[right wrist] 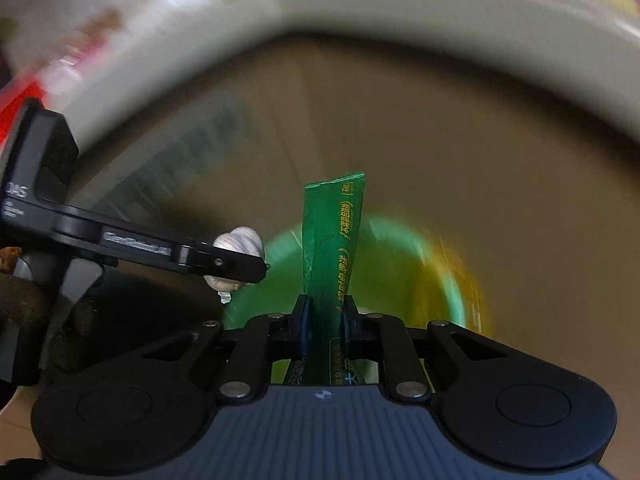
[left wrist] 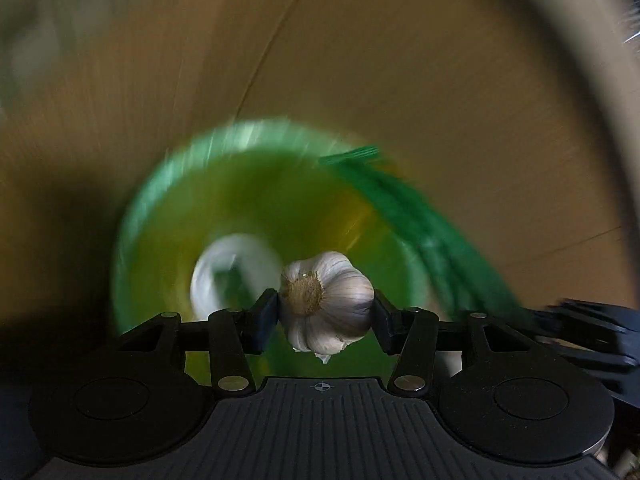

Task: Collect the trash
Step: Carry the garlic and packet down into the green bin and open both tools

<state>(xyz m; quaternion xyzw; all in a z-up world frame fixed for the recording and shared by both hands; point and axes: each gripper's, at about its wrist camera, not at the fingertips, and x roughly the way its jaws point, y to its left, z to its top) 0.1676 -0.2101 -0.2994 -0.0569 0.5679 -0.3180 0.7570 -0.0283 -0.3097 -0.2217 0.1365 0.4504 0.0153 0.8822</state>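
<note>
Left gripper (left wrist: 325, 312) jaws clamp a garlic bulb (left wrist: 326, 304). Right gripper (right wrist: 325, 316) jaws pinch a green wrapper (right wrist: 334, 232). Both hang over a blurred green bin (left wrist: 168, 200).

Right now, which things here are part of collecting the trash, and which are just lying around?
Part of the job:
- garlic bulb, gripped in the left tool
- green wrapper, pinched in the right tool
- green bin below both

Just lying about:
- blurred packages in the background, too smeared to identify
</note>
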